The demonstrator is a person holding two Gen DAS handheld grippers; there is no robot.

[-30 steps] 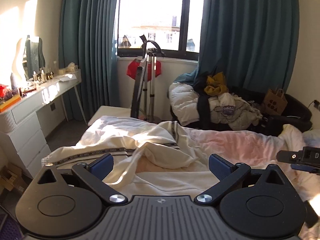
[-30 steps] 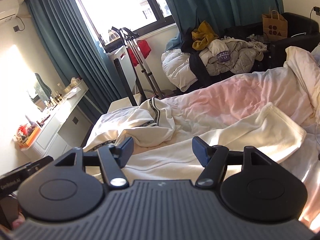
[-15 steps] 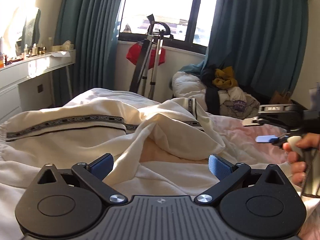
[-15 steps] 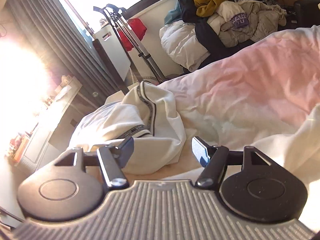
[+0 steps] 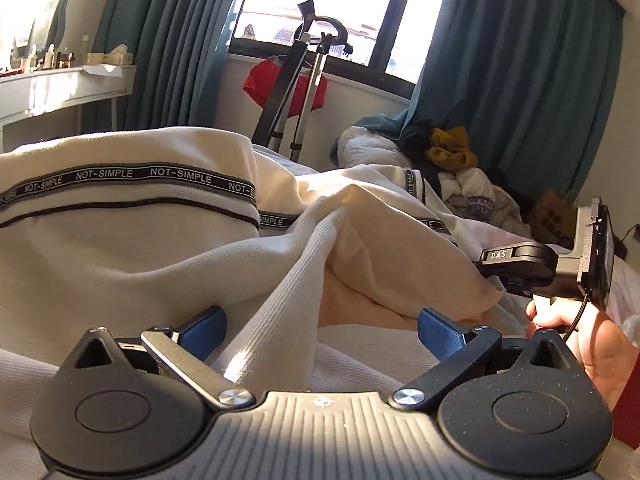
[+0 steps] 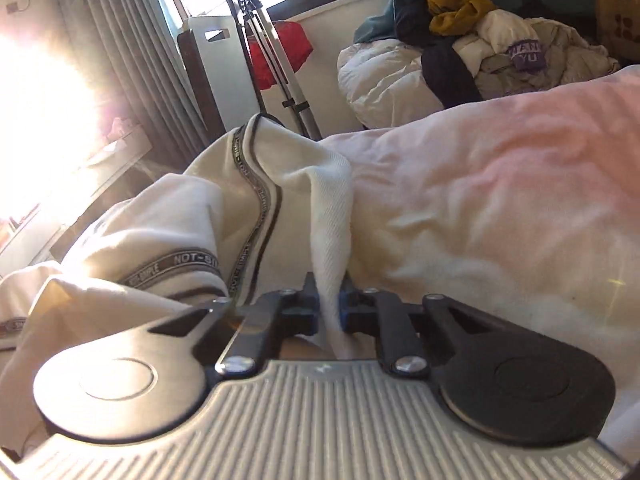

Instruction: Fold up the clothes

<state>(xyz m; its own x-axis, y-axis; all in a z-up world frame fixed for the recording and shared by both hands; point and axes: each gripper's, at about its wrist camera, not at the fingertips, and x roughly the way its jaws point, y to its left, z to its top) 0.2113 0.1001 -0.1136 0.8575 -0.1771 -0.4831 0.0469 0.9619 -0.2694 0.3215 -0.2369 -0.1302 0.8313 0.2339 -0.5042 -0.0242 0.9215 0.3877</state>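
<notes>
Left claw [image 5: 320, 330] spread wide, low over cream garment [image 5: 120, 248], ribbed fold lying between blue pads, none gripped. Right claw [image 6: 329, 308] pinched tight on ribbed fold of same garment [image 6: 280, 184], crumpled on bed [image 6: 500, 208].

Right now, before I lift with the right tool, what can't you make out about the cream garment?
- Cream garment: its type and full outline; folds overlap in both views.
- Its near hem: cut off by the right tool body, right wrist view.
- Its left end: washed out by sun glare, right wrist view.
- Cloth under the open left tool: hidden by the body.
</notes>
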